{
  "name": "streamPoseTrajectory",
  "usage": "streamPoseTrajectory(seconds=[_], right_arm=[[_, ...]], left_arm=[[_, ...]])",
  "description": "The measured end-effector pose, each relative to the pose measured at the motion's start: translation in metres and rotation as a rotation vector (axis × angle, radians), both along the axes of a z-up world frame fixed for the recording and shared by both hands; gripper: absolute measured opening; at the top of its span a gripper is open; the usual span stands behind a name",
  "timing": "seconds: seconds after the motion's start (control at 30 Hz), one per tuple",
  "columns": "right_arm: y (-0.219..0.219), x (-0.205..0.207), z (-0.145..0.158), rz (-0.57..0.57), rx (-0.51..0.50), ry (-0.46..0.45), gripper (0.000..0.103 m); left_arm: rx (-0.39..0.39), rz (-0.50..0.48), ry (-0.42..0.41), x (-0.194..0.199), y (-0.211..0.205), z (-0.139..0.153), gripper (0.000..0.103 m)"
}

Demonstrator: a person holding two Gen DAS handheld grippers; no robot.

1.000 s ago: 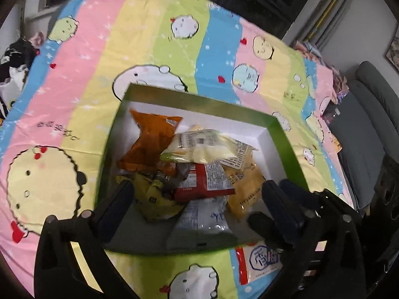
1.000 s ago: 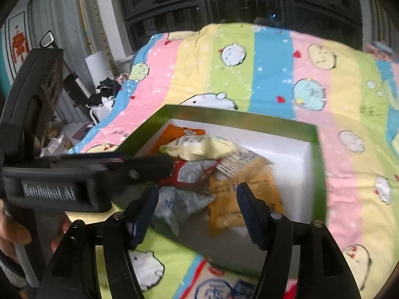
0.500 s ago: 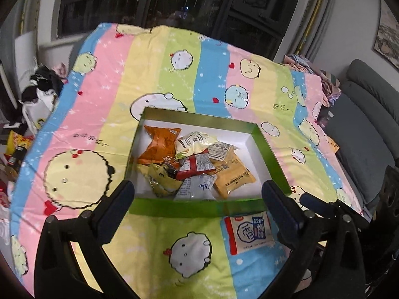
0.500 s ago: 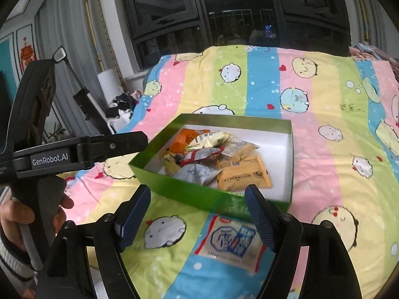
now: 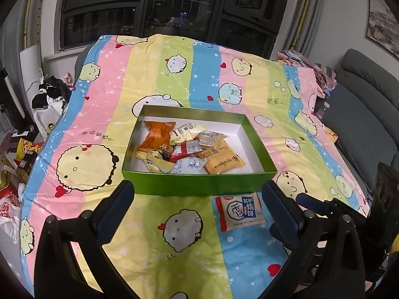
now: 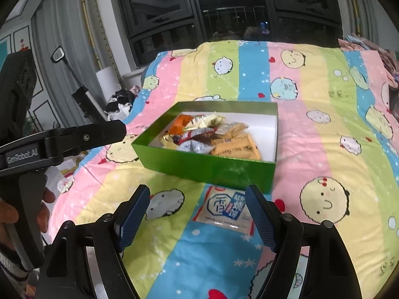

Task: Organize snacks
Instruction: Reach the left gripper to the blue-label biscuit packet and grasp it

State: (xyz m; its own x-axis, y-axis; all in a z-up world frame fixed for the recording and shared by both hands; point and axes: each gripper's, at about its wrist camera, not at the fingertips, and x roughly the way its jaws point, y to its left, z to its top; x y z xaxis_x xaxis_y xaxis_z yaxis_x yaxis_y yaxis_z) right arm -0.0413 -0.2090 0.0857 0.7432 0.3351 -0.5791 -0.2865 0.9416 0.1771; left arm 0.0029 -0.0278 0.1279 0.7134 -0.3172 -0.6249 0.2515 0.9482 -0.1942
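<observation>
- The left gripper [image 5: 197, 199], lettered "GenRobot.AI" in the right wrist view, is spread wide and empty above the striped cartoon bedsheet [image 5: 104, 94].
- The right gripper [image 6: 198, 211] is also released; its jaws have just been opening, with nothing between them.
- A green cardboard box [image 5: 199, 186] holds crinkled snack packets [image 5: 189, 149]; one white-and-red packet [image 5: 240, 210] with Chinese print lies outside, just beside its near wall.
- Only the right view shows a hand [image 6: 10, 214] gripping the left handle.

Bare bedspread [image 5: 139, 224] before green box [image 5: 199, 186], packet [image 5: 240, 210] alongside
</observation>
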Motion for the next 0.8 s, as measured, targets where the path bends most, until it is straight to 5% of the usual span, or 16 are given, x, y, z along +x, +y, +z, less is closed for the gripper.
streamPoseTrajectory(seconds=[0.57, 0.8], right_arm=[[-0.012, 0.004, -0.022, -0.035, -0.002, 0.052, 0.079], [-0.016, 0.011, -0.044, -0.078, -0.050, 0.097, 0.079]], left_arm=[[0.051, -0.024, 0.047, 0.001, -0.021, -0.022, 0.102], [-0.003, -0.064, 0.163, 0.019, -0.023, -0.060, 0.102]])
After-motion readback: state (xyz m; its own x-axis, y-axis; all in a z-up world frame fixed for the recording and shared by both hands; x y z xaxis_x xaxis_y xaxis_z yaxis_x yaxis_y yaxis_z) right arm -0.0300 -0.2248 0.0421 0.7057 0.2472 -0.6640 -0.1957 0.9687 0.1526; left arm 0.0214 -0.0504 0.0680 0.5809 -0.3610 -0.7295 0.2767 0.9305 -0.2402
